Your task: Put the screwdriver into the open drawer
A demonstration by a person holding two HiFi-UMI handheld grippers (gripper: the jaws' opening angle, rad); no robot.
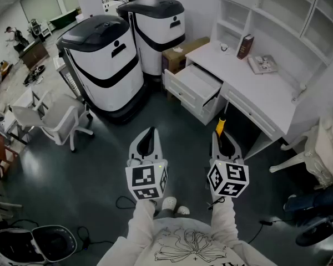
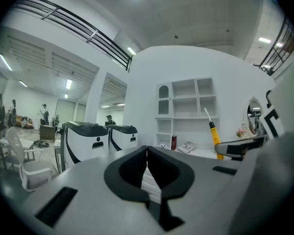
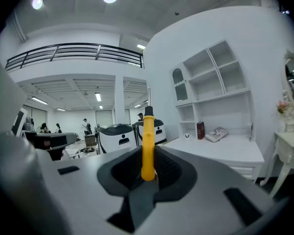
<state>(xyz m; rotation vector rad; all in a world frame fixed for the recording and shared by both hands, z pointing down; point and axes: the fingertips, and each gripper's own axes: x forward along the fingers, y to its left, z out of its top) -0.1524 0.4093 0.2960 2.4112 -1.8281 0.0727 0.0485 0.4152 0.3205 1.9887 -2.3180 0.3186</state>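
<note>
The right gripper [image 3: 149, 169] is clamped on the yellow handle of the screwdriver [image 3: 148, 146], which stands up out of its jaws. It is in the air before the front edge of the desk [image 1: 255, 96], still apart from the open drawer [image 1: 197, 85] at the desk's left end. The left gripper [image 2: 147, 166] has its jaws together, with nothing between them.

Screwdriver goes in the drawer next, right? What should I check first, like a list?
1. Screwdriver gripped: ok, the right hand-held gripper is shut on its yellow handle.
2. Drawer open: ok, pulled out from the desk.
3. Room in the drawer: ok, it looks bare inside.
4. Left hand-held gripper free: ok, shut and empty.
5. Screwdriver over the drawer: not ok, the drawer lies ahead of it.
</note>
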